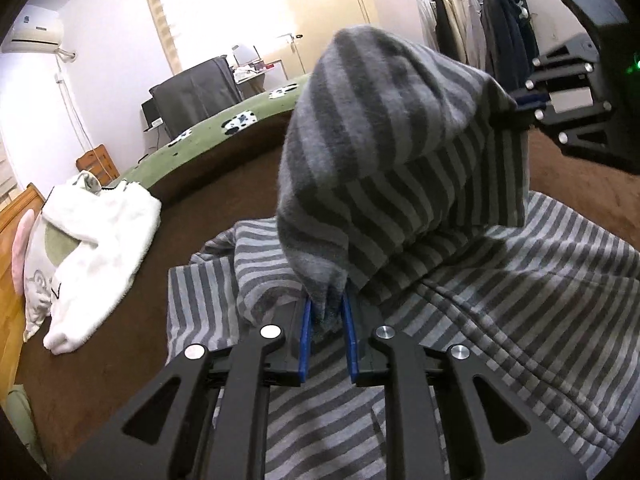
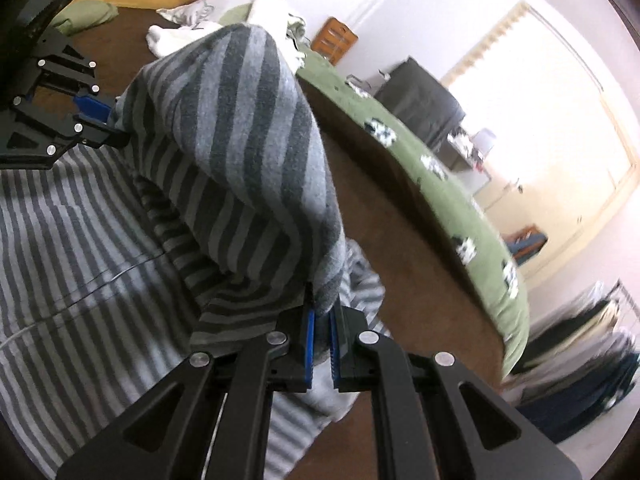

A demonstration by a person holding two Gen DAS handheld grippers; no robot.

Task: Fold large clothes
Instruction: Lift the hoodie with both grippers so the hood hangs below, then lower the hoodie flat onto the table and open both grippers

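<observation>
At the far left we see a white garment [image 1: 104, 240] bunched on the brown bed cover [image 1: 192, 188]. Our left claw [image 1: 327, 322] pinches a corner of the striped grey garment [image 1: 400, 168], whose lower part lies spread on the bed. Further right, our right claw [image 2: 323, 316] is pressed together on another corner (the fold hangs raised between them).

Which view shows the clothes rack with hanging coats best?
The left wrist view: the clothes rack stands sharp at top right, with its rail and separate coats readable. The right wrist view shows it only as a blurred dark smear at the lower right edge.
</observation>
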